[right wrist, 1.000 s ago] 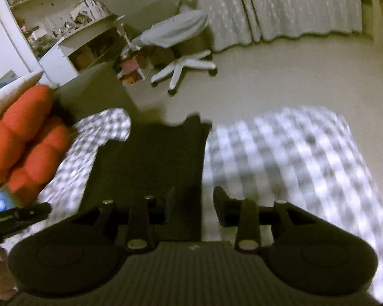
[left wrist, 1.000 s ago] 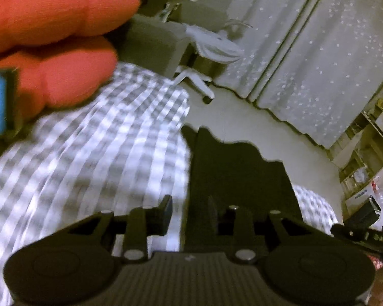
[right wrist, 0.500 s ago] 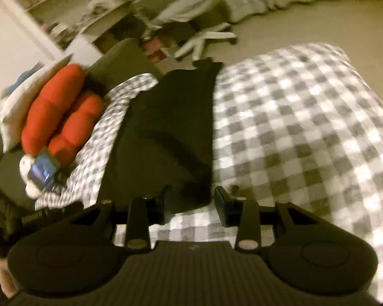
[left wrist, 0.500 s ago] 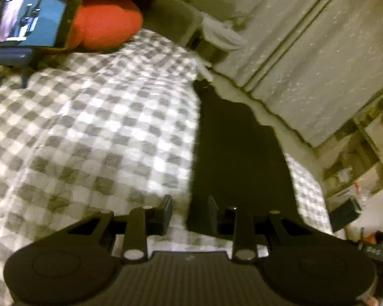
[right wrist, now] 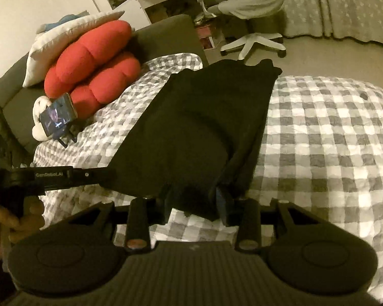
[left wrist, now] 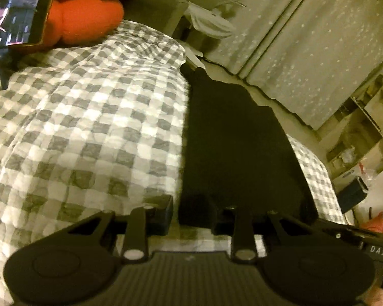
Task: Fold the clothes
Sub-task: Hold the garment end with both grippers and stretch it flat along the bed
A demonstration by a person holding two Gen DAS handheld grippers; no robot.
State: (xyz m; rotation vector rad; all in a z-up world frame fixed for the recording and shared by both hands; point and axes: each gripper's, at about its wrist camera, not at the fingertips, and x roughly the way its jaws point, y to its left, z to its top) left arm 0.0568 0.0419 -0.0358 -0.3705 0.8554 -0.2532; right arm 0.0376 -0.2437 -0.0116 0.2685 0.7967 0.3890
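Note:
A black garment lies stretched lengthwise on the grey-and-white checked bed cover. In the left wrist view the black garment runs away from me over the checked cover. My left gripper holds the near left corner of its hem between its fingers. My right gripper is closed on the near right corner, and the cloth bunches between its fingers. The left gripper also shows from the side in the right wrist view, at the garment's near left edge.
Red cushions and a white pillow lie at the head of the bed. A phone on a stand plays video beside them. A white office chair, curtains and shelves stand beyond the bed.
Both grippers have come down with the garment, which hung in the air a second ago and now lies flat along the bed cover.

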